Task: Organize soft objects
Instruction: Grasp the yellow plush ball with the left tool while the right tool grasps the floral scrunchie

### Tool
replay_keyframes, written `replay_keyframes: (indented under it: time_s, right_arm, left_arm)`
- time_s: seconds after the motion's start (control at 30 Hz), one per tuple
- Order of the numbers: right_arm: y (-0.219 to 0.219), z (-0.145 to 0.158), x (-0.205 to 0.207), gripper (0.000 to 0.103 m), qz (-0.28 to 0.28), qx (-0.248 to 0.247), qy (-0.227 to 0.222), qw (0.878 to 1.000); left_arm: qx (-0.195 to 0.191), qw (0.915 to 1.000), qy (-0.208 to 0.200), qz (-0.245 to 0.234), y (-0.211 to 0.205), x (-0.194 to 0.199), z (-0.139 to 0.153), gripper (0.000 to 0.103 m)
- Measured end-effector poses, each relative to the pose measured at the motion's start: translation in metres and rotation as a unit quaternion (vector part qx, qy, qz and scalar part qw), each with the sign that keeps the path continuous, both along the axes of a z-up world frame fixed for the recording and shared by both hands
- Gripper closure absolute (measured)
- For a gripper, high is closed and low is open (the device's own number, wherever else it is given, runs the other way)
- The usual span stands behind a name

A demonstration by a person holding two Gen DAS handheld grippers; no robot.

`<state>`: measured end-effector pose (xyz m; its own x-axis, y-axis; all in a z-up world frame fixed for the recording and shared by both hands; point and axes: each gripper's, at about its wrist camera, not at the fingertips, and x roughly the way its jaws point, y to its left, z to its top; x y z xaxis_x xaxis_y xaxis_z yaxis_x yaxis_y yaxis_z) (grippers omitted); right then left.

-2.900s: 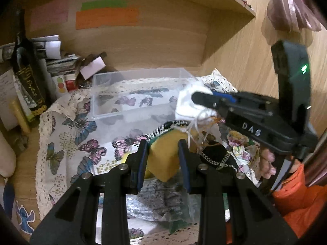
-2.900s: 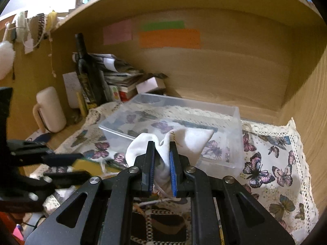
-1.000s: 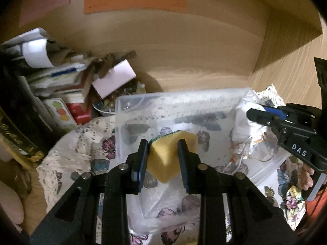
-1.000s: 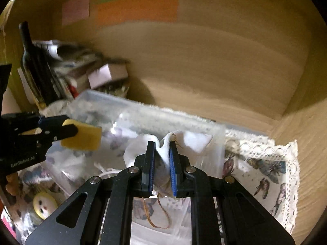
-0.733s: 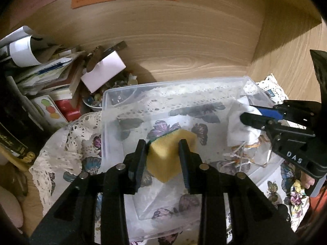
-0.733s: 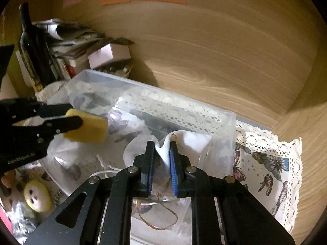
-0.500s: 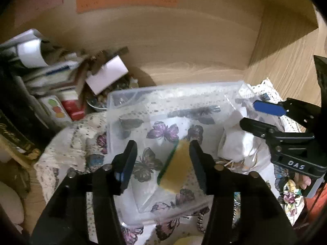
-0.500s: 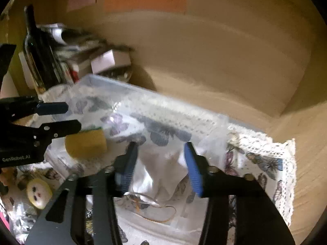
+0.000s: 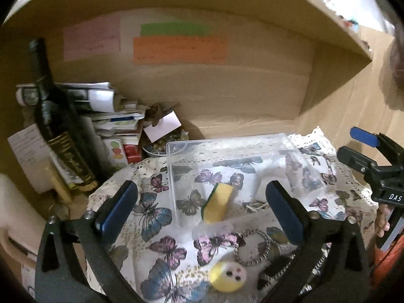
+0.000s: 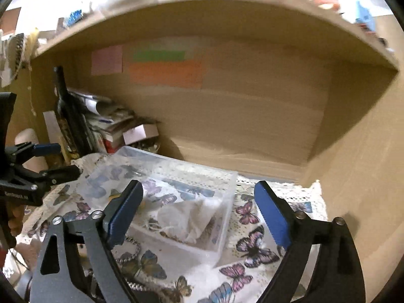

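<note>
While both pairs of tongs hang over the butterfly-print cloth (image 9: pixel 161 229), the clear plastic box (image 9: pixel 227 149) on that cloth serves as the landmark for everything else. Inside the box, toward its near left part, the yellow sponge (image 9: pixel 218 203) with a green scouring side stands tilted on edge. The white cloth (image 10: pixel 186 217) lies crumpled in the box's right part, seen best from the right wrist, with a bit of straw-coloured string beside it.

The left tongs (image 9: pixel 202 207) are spread wide and opening further — nothing is pressed between their blue pads, and the sponge shows in the gap only because it lies beyond them in the box. The right tongs (image 10: pixel 199 209) are likewise wide and opening, with the white cloth lying loose past them, untouched by either pad. From the left wrist view the right tongs (image 9: pixel 358 146) appear at the box's right side, a hand gripping their handle.

In front of the box, on the butterfly cloth, sit a small yellow plush ball (image 9: pixel 228 276) with two dark eyes and a black-and-white striped ring (image 9: pixel 252 247) just beside it. Left of the box and behind it, a dark wine bottle (image 9: pixel 54 123) stands upright against a heap of papers and small cartons (image 9: pixel 108 118). On the wooden back wall above the box are pink, green and orange sticky notes (image 9: pixel 179 50).
</note>
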<state>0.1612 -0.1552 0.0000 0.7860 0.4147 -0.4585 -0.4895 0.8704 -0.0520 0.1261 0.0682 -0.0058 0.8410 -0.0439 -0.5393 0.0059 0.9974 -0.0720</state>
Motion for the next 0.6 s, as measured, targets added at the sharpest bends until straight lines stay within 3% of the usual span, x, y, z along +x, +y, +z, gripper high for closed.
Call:
replay_keyframes:
  time_s: [0.17,0.33,0.6]
  right_arm:
    - [-0.017,-0.002,-0.027,0.010,-0.017,0.006,-0.009,1.000]
    - [-0.033,-0.016,-0.044,0.010,-0.036,-0.020,0.011,0.999]
    - [-0.057,-0.069,-0.055,0.010,-0.075,-0.021,0.085,0.993]
  left_arm:
    - [0.008,0.9999,0.003,-0.006,-0.001,-0.023,-0.010,0.000]
    - [0.014,0.9986,0.048,-0.014,-0.007,-0.027,-0.041,0.000]
    - [-0.007,0.9944,0.104,-0.019,-0.010,-0.028,-0.086,0.000]
